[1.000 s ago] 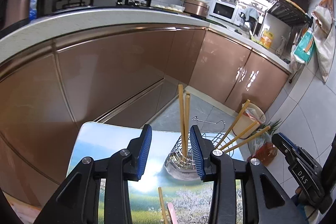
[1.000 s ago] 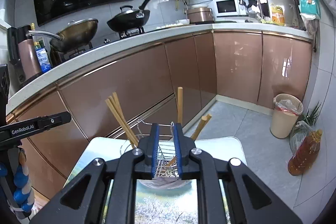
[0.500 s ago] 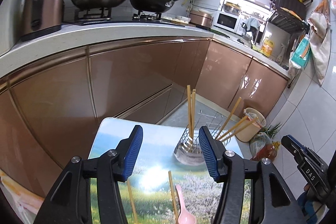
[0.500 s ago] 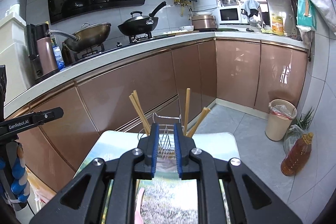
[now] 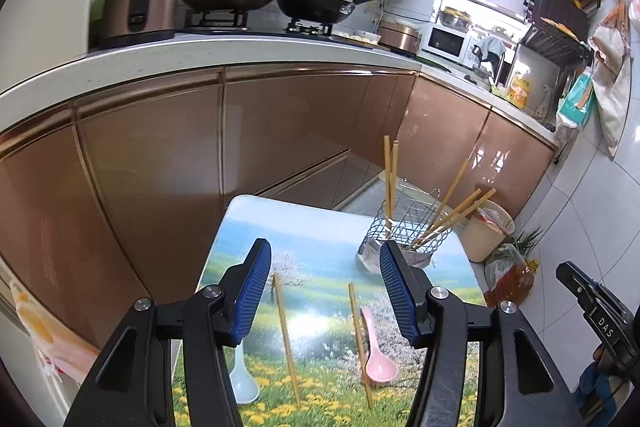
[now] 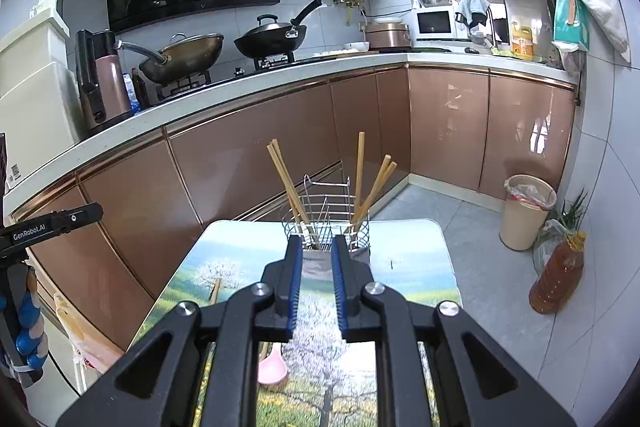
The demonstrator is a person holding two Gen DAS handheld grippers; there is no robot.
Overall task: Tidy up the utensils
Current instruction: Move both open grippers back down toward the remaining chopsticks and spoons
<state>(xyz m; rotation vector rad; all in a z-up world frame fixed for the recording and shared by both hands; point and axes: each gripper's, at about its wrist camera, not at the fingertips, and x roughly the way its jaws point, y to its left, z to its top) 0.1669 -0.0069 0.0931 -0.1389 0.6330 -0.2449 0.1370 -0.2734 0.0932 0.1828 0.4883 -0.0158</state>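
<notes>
Two loose chopsticks, one (image 5: 286, 337) left of centre and one (image 5: 360, 339) right of centre in the lower part of the left wrist view, lie on the landscape-printed bench (image 5: 320, 239), long axes running near to far with a slight lean toward the frame's left at the far end. Pink spoon (image 5: 378, 351) lies just beside the right chopstick, bowl toward the camera, handle pointing away. White spoon (image 5: 244, 379), lower left, bowl near, its handle partly hidden behind the left finger. Wire utensil basket (image 5: 408, 231) stands at the far right part of the bench; several chopsticks stand in it, two nearly upright, the rest leaning toward the upper right. Left tongs (image 5: 324, 291): spread wide, holding nothing, above the loose items. Right tongs (image 6: 316, 283): narrow gap between the blue pads, nothing seen between them, aimed at the basket (image 6: 326, 227). The right wrist view shows only the pink spoon's bowl (image 6: 272, 367) at lower left, the black frame covering the other loose utensils; the left wrist view shows them all. Surroundings: brown cabinet fronts (image 5: 280, 147) behind the bench, bin (image 6: 528, 211) and oil bottle (image 6: 556, 275) on the floor at right.
</notes>
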